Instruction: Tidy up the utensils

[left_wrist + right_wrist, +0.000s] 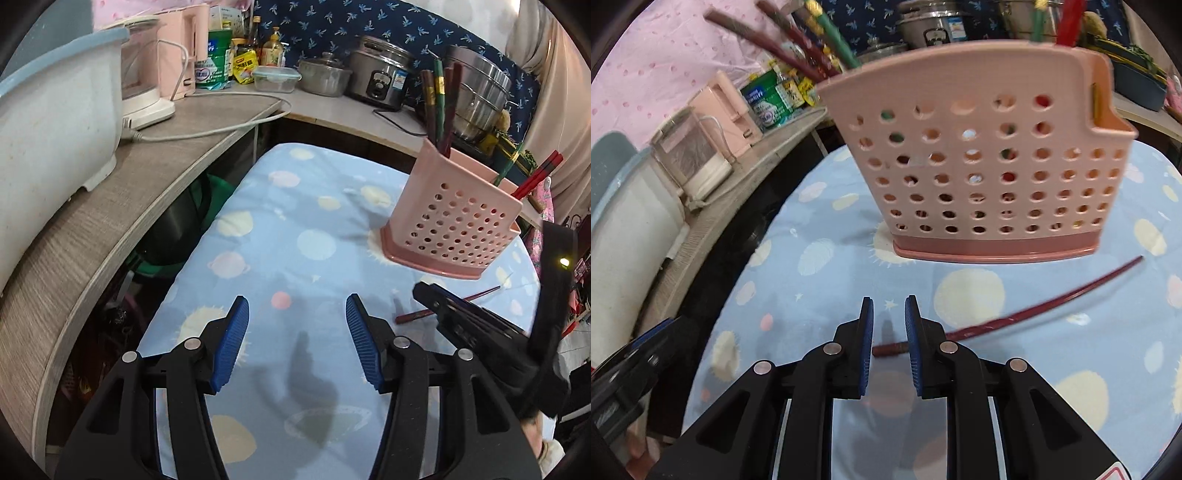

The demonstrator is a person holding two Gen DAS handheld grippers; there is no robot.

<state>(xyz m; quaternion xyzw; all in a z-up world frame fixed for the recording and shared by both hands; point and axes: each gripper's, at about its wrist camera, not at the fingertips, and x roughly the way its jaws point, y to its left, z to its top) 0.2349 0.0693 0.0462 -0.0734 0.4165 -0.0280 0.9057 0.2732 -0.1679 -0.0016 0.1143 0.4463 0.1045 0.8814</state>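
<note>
A pale pink utensil holder [979, 162], perforated with round holes and set on a darker rose base, stands on a light blue cloth [295, 221] printed with cream, white and pink planets, suns and stars. Dark maroon, green-and-gold and bright red chopsticks [441, 107] rise from the holder; 1 maroon chopstick [1015, 317] lies on the cloth. Both grippers (left [297, 343], right [889, 347]) are black with ribbed blue pads [231, 347]. Behind, a navy curtain [369, 22] carries a small light-blue sprig pattern, beside a grey woodgrain counter [110, 221].
</note>
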